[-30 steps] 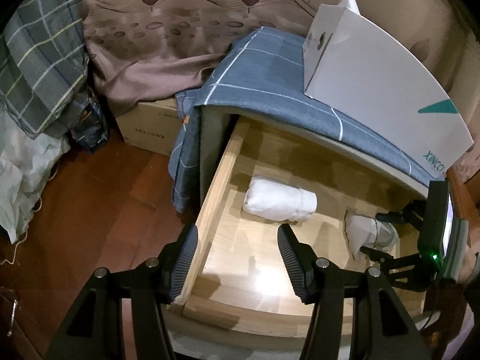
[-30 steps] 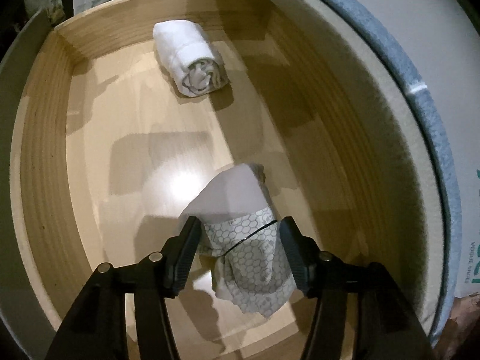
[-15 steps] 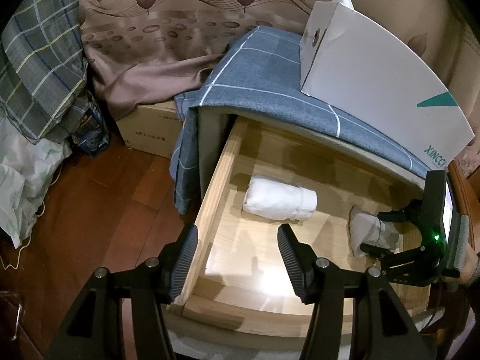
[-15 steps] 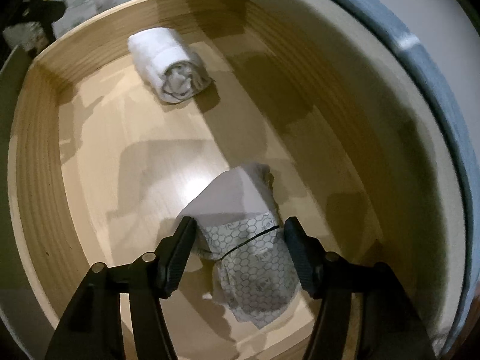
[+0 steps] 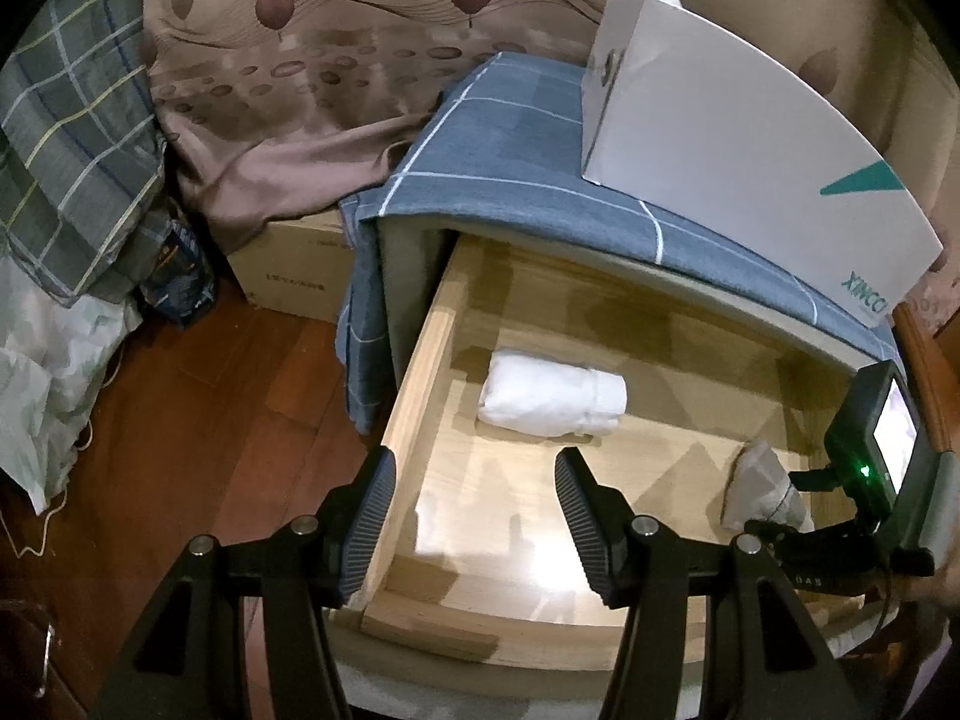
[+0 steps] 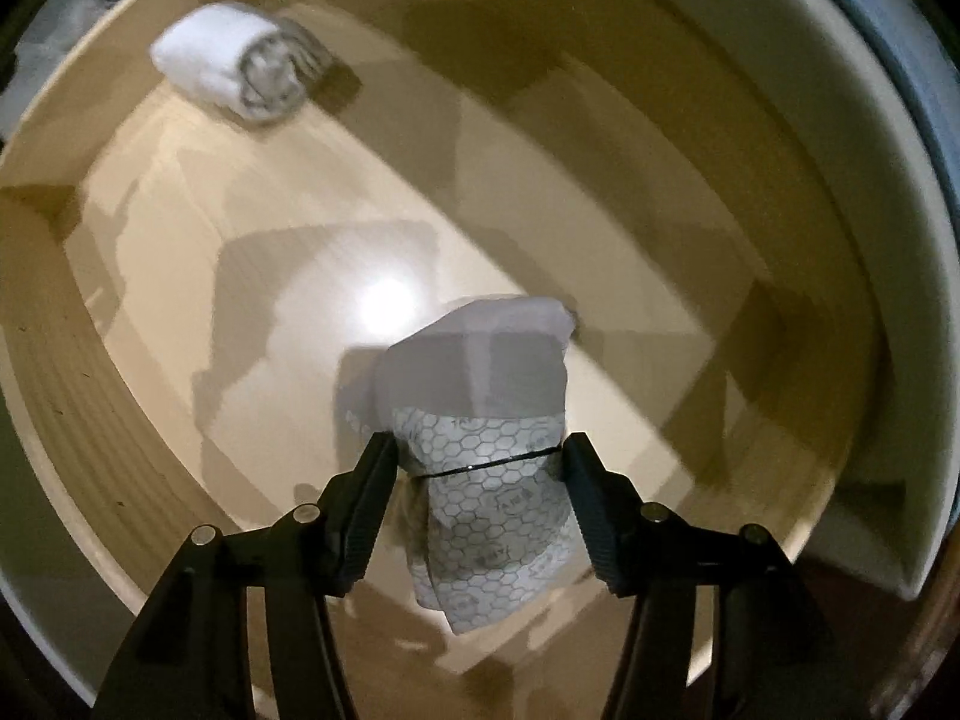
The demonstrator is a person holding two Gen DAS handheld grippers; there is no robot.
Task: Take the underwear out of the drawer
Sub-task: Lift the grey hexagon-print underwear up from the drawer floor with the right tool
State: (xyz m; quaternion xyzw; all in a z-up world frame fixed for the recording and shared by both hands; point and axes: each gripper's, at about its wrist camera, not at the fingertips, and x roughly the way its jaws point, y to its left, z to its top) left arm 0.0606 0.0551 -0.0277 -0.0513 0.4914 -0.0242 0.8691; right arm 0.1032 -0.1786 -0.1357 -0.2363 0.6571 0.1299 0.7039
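Right gripper (image 6: 478,461) pinches banded patterned underwear (image 6: 480,420), probably clear of the drawer (image 5: 414,372) floor for removal; left gripper (image 5: 474,519) open, empty.

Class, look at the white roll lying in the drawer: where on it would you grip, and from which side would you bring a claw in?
Grip the white roll across its middle, coming straight down from above. It lies flat on the drawer floor, apart from the walls, so only the top is open; fingers set either side of its long body span the narrow width, not the length.
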